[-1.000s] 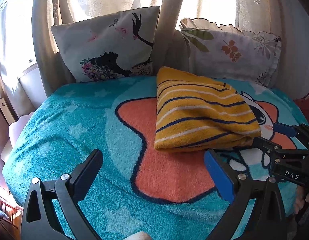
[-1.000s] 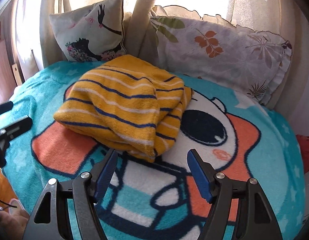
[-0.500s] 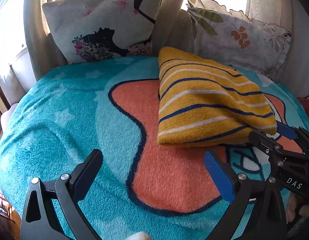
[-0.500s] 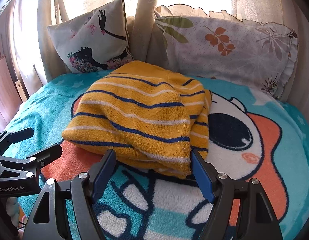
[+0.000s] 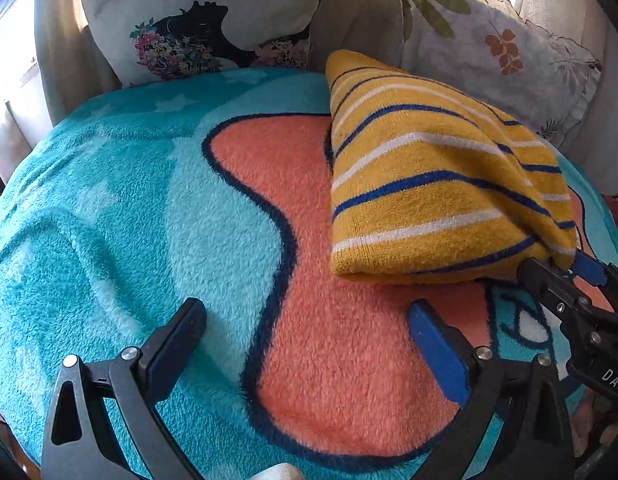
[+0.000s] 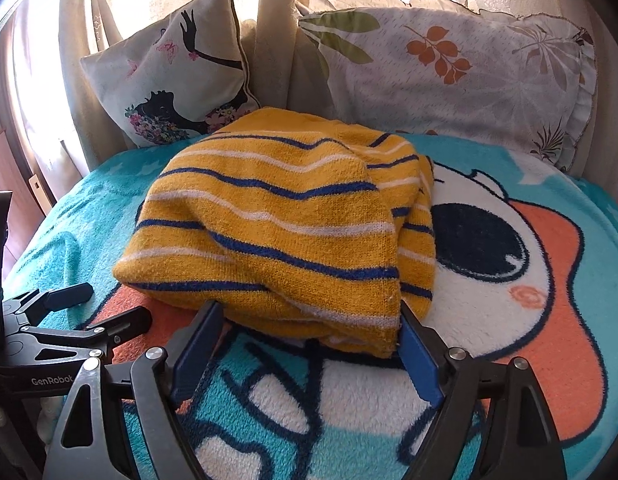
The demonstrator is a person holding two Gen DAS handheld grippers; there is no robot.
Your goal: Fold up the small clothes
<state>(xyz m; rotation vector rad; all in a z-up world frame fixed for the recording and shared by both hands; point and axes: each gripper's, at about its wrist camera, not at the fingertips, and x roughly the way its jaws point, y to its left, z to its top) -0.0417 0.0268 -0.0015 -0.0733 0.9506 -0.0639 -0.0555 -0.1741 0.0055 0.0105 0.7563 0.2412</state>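
**Right fingers now straddle the sweater's near edge**

Since a second ago: both grippers dropped closer to the bed; the folded yellow striped sweater (image 6: 277,236) fills more of both views. Right gripper (image 6: 309,344) jaws have just been opening and stand wide, blue pads either side of the sweater's near folded edge. The right pad sits at the near-right corner of the fabric; can't tell whether it presses. Earlier the sweater was clear of the pads.

Left gripper (image 5: 309,328) wide, nothing between its fingers, over the orange patch of the fleece blanket (image 5: 149,220), near-left of the sweater (image 5: 437,184). Sweater itself hasn't shifted on the blanket.

Writing: "GenRobot" on the left gripper body (image 6: 49,360) in the right view; "DAS" on the right gripper body (image 5: 589,320) in the left view.

Around: silhouette-print cushion (image 6: 169,76) far left, leaf-print frilled pillow (image 6: 449,68) far right, curtains (image 6: 269,20) behind both. Blanket (image 6: 509,280) carries a cartoon print in teal, white and orange. Sweater lies mid-bed, far edge close to the pillows.
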